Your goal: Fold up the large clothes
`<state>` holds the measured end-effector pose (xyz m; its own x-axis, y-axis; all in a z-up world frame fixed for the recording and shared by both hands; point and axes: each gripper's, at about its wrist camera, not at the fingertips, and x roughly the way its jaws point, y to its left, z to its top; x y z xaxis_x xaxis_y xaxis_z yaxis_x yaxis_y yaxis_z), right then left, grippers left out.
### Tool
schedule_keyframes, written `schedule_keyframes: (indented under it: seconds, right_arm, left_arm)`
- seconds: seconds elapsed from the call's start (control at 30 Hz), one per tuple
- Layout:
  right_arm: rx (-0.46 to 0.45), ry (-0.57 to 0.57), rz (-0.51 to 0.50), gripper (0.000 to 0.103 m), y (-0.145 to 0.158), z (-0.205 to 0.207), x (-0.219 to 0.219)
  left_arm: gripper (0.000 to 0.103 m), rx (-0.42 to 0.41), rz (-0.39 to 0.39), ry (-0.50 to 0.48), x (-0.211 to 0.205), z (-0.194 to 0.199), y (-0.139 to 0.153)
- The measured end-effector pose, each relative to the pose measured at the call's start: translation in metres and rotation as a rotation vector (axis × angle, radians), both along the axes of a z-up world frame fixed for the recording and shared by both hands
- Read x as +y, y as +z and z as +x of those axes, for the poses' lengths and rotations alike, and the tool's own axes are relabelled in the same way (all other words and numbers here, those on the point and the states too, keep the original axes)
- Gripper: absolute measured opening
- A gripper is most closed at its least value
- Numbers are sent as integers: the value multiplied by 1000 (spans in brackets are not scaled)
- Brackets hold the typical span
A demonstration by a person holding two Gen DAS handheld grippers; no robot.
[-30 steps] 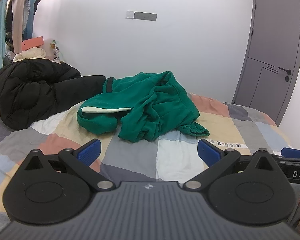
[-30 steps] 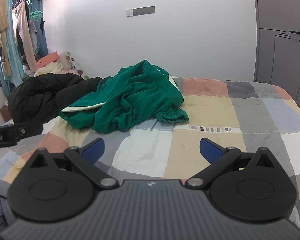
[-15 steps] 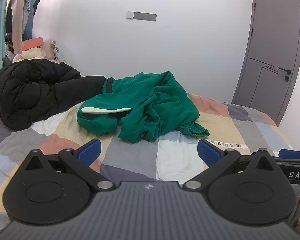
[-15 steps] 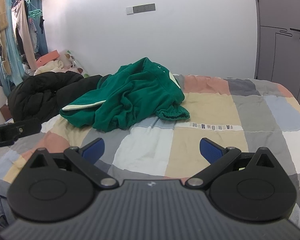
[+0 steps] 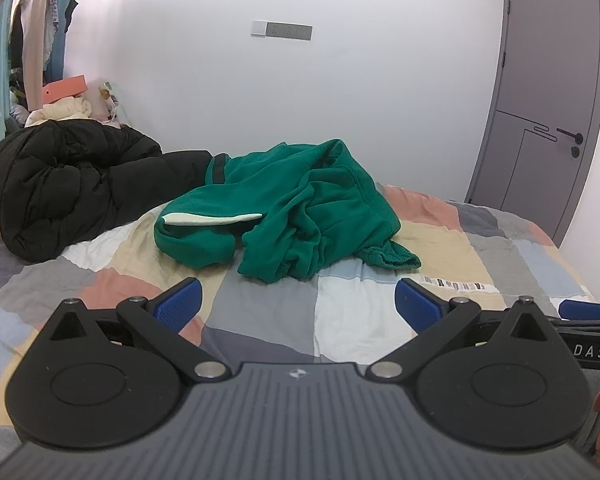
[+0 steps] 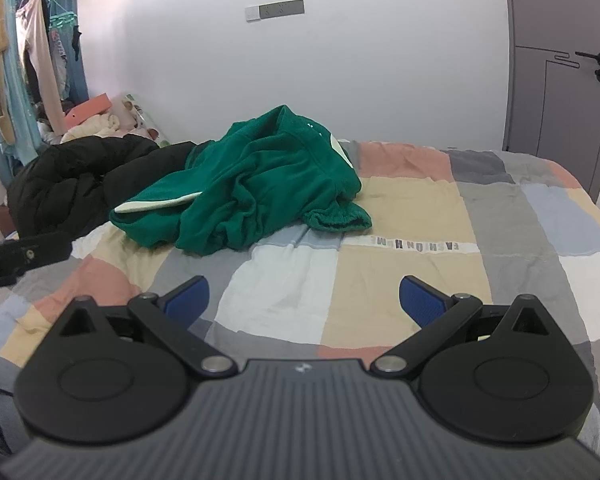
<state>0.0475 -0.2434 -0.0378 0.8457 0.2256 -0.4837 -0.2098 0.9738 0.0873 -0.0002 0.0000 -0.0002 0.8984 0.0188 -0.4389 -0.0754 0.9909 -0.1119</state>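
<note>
Your patchwork bedspread fills most of the view, black puffer jacket bunched up at its left. The green sweatshirt sits crumpled mid-bed, touching that jacket. Your left gripper and right gripper both hover spread wide, holding nothing

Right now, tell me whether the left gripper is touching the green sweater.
Apart. In the left wrist view, the left gripper is open and empty, with a stretch of bare bedspread between its fingers and the green sweater.
</note>
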Motion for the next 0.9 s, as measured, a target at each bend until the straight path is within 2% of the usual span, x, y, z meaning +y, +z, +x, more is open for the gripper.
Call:
schedule_keyframes:
  seconds: [0.9]
  right_arm:
    - [22, -3, 13, 103, 8, 9, 4]
  left_arm:
    - [103, -11, -13, -3, 7, 7, 9]
